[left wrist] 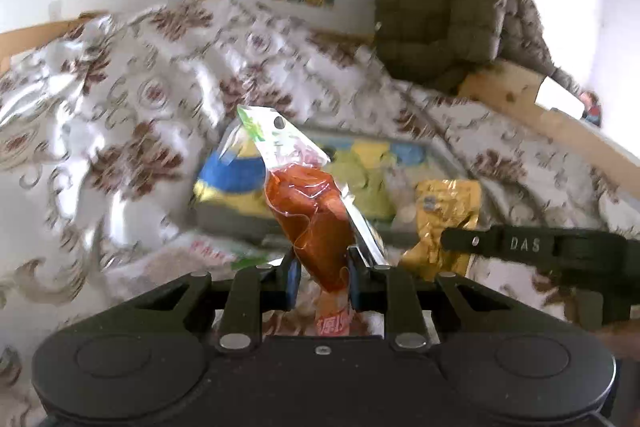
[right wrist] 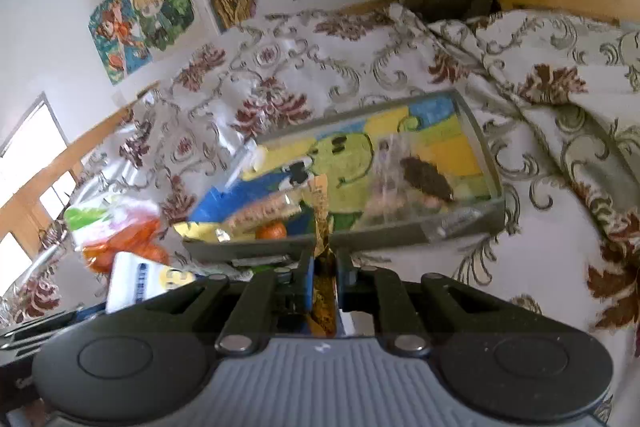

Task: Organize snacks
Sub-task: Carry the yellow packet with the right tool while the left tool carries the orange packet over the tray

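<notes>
The left gripper (left wrist: 324, 275) is closed partway on a clear red snack pouch (left wrist: 310, 211), pinching it near its lower end; the pouch stands up from the jaws, its long axis running forward and slightly left to the white header with the hang hole. The right gripper (right wrist: 324, 267) is fully closed on a gold foil packet (right wrist: 322, 211), seen edge-on as a thin strip rising straight ahead from the jaws. The deciding relation is the tray (right wrist: 484, 143): it lies directly ahead of and below both tools, resting on the patterned cloth (right wrist: 540, 187), long axis crosswise to the right gripper's line. In the right wrist view the near tray wall sits just beyond the fingertips, so the right hand is judged nearer. A dark-filled clear packet (right wrist: 424, 179) occupies the tray's right part; free floor lies ahead and left. Expected next move: carry forward over the near wall, then release.
</notes>
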